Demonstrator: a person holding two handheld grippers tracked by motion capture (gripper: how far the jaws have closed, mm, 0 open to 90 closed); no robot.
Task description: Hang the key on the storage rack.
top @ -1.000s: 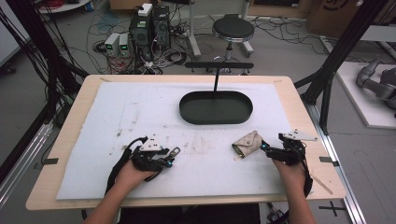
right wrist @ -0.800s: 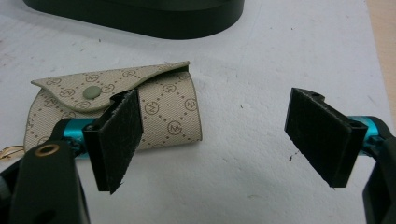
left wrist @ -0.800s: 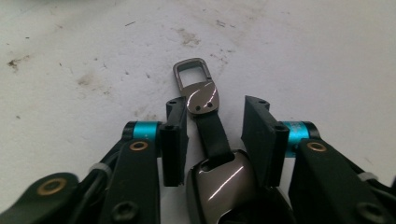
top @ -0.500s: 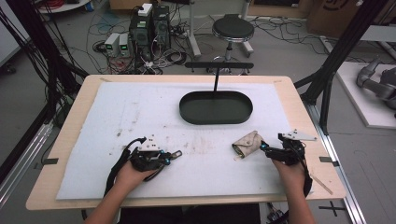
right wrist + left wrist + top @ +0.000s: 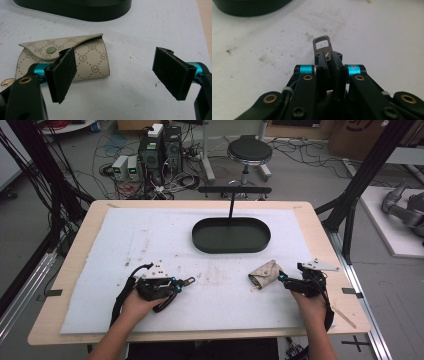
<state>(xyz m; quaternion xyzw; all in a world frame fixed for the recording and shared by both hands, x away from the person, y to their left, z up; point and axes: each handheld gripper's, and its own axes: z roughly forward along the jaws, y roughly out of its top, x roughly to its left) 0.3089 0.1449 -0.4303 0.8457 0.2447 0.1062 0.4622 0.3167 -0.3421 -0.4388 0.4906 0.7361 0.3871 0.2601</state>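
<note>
Beige monogrammed snap pouch (image 5: 75, 58) flat on white mat; metal clip (image 5: 322, 46) in left claw (image 5: 329, 56)

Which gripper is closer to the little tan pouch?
The right gripper: open, right beside the pouch. The left gripper, shut on a metal clasp, is farther off, to the pouch's left.

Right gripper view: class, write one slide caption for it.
Open right gripper beside a beige monogrammed snap-flap pouch on the white mat, black oval tray behind.

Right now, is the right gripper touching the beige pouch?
Cannot tell. In the right gripper view the gripper is open, and one of its fingers overlaps the pouch with no gap or contact plainly visible.
</note>
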